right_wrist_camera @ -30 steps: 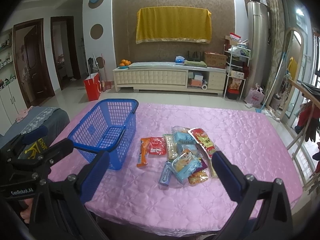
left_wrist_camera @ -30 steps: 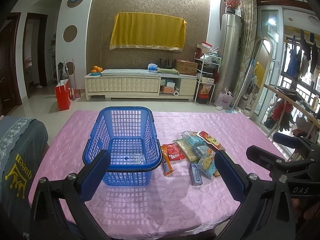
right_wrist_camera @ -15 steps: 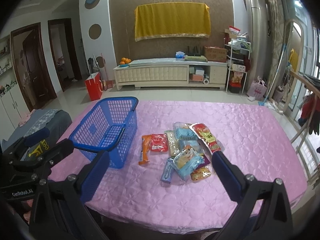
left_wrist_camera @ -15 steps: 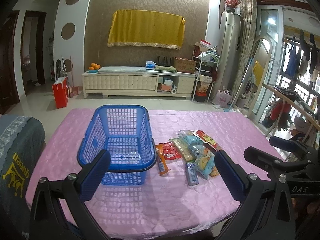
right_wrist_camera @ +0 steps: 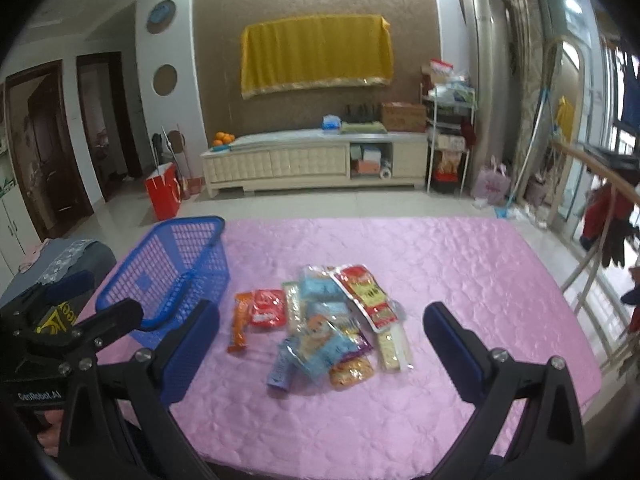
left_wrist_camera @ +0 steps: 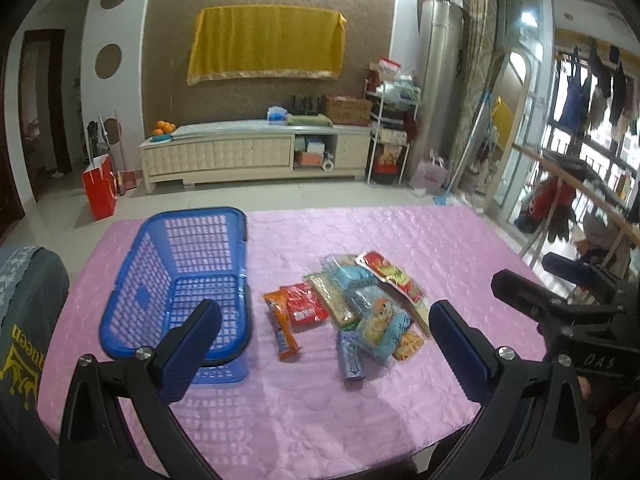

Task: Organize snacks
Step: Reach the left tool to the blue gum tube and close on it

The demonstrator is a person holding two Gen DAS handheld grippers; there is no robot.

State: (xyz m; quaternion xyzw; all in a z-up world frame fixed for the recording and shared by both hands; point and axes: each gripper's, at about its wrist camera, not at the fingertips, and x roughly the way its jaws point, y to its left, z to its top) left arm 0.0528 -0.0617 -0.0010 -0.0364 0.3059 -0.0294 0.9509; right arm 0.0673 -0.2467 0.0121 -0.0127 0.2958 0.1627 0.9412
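Note:
An empty blue plastic basket (left_wrist_camera: 182, 276) stands on the left of the pink table (left_wrist_camera: 400, 232); it also shows in the right wrist view (right_wrist_camera: 176, 268). To its right lies a pile of snack packets (left_wrist_camera: 360, 312), also in the right wrist view (right_wrist_camera: 324, 328): an orange bar (left_wrist_camera: 282, 328), a red packet (left_wrist_camera: 304, 306), a light blue bag (left_wrist_camera: 382, 330), a long red-yellow packet (right_wrist_camera: 366, 296). My left gripper (left_wrist_camera: 324, 340) is open and empty above the table's near edge. My right gripper (right_wrist_camera: 320, 340) is open and empty, near the pile.
A dark chair back (left_wrist_camera: 24, 320) with yellow print stands at the table's left. Beyond the table are tiled floor, a red bag (left_wrist_camera: 100, 188), a white TV cabinet (left_wrist_camera: 256, 156) and a rack (left_wrist_camera: 390, 128). A wooden rail (left_wrist_camera: 580, 184) runs along the right.
Both grippers shifted to the right and slightly forward. The basket now sits further left in both views and the snack pile sits between the fingers. Both grippers stay open.

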